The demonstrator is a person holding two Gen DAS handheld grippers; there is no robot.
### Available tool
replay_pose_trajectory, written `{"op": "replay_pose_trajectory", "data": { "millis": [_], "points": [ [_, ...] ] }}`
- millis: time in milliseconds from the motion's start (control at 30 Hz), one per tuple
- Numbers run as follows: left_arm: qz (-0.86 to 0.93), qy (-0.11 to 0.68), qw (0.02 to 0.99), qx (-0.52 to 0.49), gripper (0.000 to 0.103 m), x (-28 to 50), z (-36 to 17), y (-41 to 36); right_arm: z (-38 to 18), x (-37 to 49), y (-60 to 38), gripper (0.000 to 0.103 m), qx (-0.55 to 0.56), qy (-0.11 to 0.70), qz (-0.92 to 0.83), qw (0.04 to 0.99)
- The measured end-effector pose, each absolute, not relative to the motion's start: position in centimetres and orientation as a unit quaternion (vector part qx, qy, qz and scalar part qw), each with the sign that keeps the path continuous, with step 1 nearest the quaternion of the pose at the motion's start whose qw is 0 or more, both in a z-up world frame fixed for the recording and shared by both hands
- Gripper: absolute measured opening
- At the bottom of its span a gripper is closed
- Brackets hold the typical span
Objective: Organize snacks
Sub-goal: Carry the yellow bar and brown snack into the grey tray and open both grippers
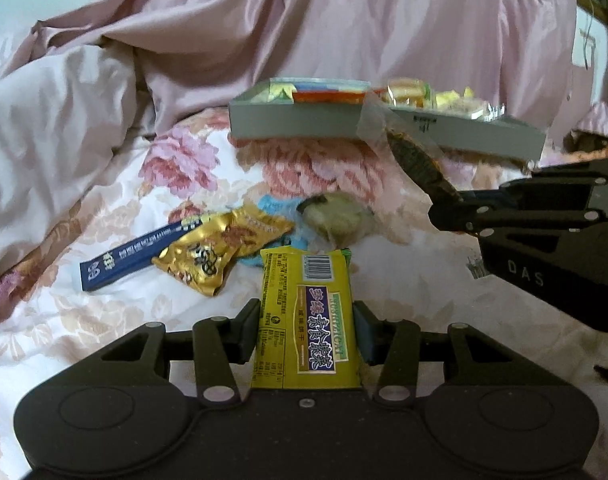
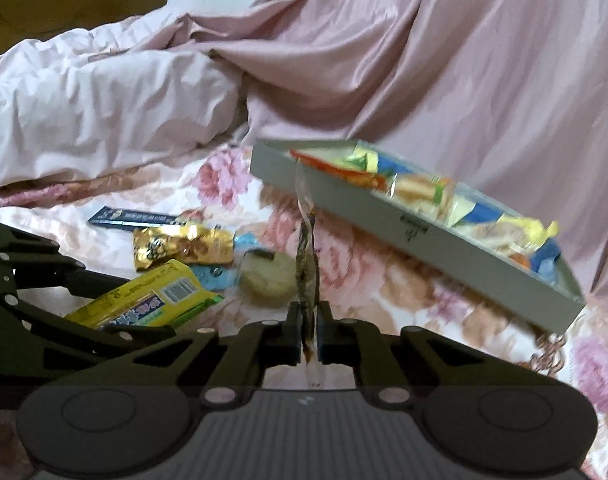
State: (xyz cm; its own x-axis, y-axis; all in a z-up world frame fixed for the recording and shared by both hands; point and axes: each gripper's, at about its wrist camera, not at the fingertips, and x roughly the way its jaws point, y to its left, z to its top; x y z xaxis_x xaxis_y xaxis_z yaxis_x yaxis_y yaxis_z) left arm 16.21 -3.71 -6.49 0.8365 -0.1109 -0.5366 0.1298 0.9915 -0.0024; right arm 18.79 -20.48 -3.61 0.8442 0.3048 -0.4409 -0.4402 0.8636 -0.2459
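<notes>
Two held packets (image 1: 306, 320) (image 2: 308, 248), one tray (image 1: 295, 124)

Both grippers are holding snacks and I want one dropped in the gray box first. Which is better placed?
Right. The right gripper holds its clear-wrapped dark snack nearest the gray box; the left gripper, with the yellow cracker pack, sits farther back.
</notes>
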Motion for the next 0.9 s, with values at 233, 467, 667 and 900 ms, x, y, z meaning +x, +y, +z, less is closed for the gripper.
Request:
{"op": "replay_pose_trajectory", "data": {
  "millis": [233, 467, 667, 900],
  "points": [
    [-0.048, 0.237, 0.970, -0.006, 0.050, 15.8, -4.9, -4.3, -2.4, 18.1, -21.2, 0.008, -0.165, 0.159, 0.190, 0.955],
    [-0.026, 0.208, 0.977, -0.023, 0.050, 15.6, -2.9, -4.9, -0.3, 17.5, -22.7, 0.008, -0.135, 0.124, 0.185, 0.965],
    [-0.001, 0.197, 0.980, -0.034, 0.050, 16.3, -1.0, -5.6, 1.7, 17.6, -24.5, 0.008, -0.097, 0.097, 0.176, 0.975],
    [0.015, 0.188, 0.981, -0.049, 0.050, 18.7, 1.8, -6.8, 3.2, 18.7, -26.8, 0.008, -0.056, 0.077, 0.155, 0.983]
  ]
}}
